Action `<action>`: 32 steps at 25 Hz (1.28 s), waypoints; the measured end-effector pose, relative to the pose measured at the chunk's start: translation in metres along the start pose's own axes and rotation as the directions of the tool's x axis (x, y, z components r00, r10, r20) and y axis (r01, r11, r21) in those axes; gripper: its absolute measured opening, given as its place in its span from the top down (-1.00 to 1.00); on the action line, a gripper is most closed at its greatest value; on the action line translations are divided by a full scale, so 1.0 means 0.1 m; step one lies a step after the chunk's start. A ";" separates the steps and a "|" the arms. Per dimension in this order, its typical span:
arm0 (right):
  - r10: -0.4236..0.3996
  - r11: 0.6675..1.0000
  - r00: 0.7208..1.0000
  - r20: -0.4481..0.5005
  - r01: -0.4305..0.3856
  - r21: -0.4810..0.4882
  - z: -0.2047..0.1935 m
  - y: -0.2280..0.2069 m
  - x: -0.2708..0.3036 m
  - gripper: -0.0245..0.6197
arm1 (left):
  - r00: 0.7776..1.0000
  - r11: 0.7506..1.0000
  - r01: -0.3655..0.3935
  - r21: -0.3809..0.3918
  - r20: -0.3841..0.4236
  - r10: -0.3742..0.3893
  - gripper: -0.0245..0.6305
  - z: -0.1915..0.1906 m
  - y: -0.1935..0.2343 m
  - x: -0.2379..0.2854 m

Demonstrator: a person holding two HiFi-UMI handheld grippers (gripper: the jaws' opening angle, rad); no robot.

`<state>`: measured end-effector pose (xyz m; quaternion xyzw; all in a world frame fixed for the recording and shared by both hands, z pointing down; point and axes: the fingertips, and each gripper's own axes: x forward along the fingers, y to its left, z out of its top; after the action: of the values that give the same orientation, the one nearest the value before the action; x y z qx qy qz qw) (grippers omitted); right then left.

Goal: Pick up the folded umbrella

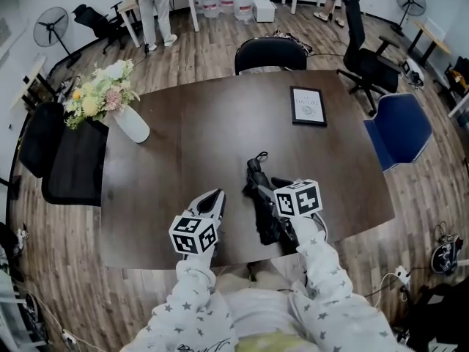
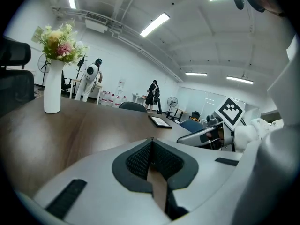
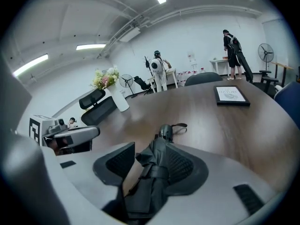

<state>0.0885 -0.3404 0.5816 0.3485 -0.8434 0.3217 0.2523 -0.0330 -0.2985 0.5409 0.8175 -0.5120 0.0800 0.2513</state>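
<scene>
A black folded umbrella (image 1: 261,196) lies on the dark wooden table (image 1: 183,145), near the front edge, its handle and wrist strap pointing away from me. My right gripper (image 1: 278,205) is lowered over it. In the right gripper view the umbrella (image 3: 157,172) lies between the jaws of the right gripper (image 3: 149,150); it rests against the right pad, and a gap shows on the left side. My left gripper (image 1: 216,196) hovers just left of the umbrella, above bare table. Its jaw tips (image 2: 151,140) meet with nothing between them.
A white vase of flowers (image 1: 128,119) stands at the table's left, and a framed picture (image 1: 308,106) lies at the far right. Office chairs ring the table: black (image 1: 270,53) behind, blue (image 1: 399,130) at the right, black (image 1: 69,160) at the left. People stand at the room's back.
</scene>
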 end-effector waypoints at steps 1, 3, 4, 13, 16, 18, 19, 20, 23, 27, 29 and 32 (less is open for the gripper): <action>-0.006 1.000 0.999 -0.031 0.006 -0.006 -0.05 0.00 0.04 0.30 | 1.000 1.000 0.006 -0.003 -0.010 -0.006 0.85 -0.03 0.00 0.00; -0.026 1.000 0.996 -0.089 0.025 -0.014 -0.12 -0.02 0.10 0.19 | 0.999 1.000 0.019 -0.006 -0.026 -0.020 0.85 -0.07 0.00 0.02; -0.036 0.999 0.993 -0.115 0.035 -0.013 -0.16 -0.04 0.13 0.14 | 0.999 1.000 0.026 -0.007 -0.032 -0.026 0.85 -0.08 -0.01 0.03; -0.089 0.996 0.952 -0.294 0.077 -0.050 -0.41 -0.12 0.44 0.05 | 0.996 0.998 0.052 -0.028 -0.074 -0.054 0.85 -0.22 0.06 0.13; -0.111 0.993 0.938 -0.327 0.091 -0.076 -0.44 -0.14 0.48 0.05 | 0.995 0.998 0.056 -0.037 -0.082 -0.059 0.85 -0.26 0.08 0.13; -0.118 0.992 0.930 -0.348 0.095 -0.083 -0.46 -0.17 0.49 0.05 | 0.994 0.997 0.061 -0.041 -0.086 -0.064 0.85 -0.28 0.07 0.13; -0.119 0.992 0.927 -0.356 0.097 -0.080 -0.48 -0.18 0.49 0.04 | 0.994 0.997 0.063 -0.043 -0.087 -0.067 0.85 -0.29 0.06 0.14; -0.119 0.992 0.924 -0.363 0.098 -0.076 -0.50 -0.18 0.49 0.03 | 0.994 0.997 0.066 -0.045 -0.089 -0.069 0.85 -0.29 0.05 0.14; -0.132 0.991 0.910 -0.394 0.105 -0.088 -0.55 -0.17 0.56 0.03 | 0.993 0.996 0.068 -0.054 -0.093 -0.073 0.85 -0.31 0.06 0.15; -0.139 0.990 0.892 -0.430 0.113 -0.086 -0.58 -0.18 0.62 0.03 | 0.993 0.996 0.067 -0.062 -0.094 -0.073 0.85 -0.32 0.11 0.16; -0.141 0.989 0.885 -0.444 0.113 -0.091 -0.59 -0.18 0.64 0.03 | 0.993 0.995 0.068 -0.067 -0.094 -0.074 0.85 -0.32 0.12 0.17; -0.148 0.988 0.870 -0.470 0.110 -0.107 -0.62 -0.17 0.69 0.02 | 0.993 0.995 0.070 -0.073 -0.091 -0.076 0.85 -0.32 0.13 0.18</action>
<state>0.0705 -0.3345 0.6738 0.3042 -0.7420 0.3473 0.4861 -0.0318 -0.3017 0.5798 0.8217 -0.4720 0.0912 0.3062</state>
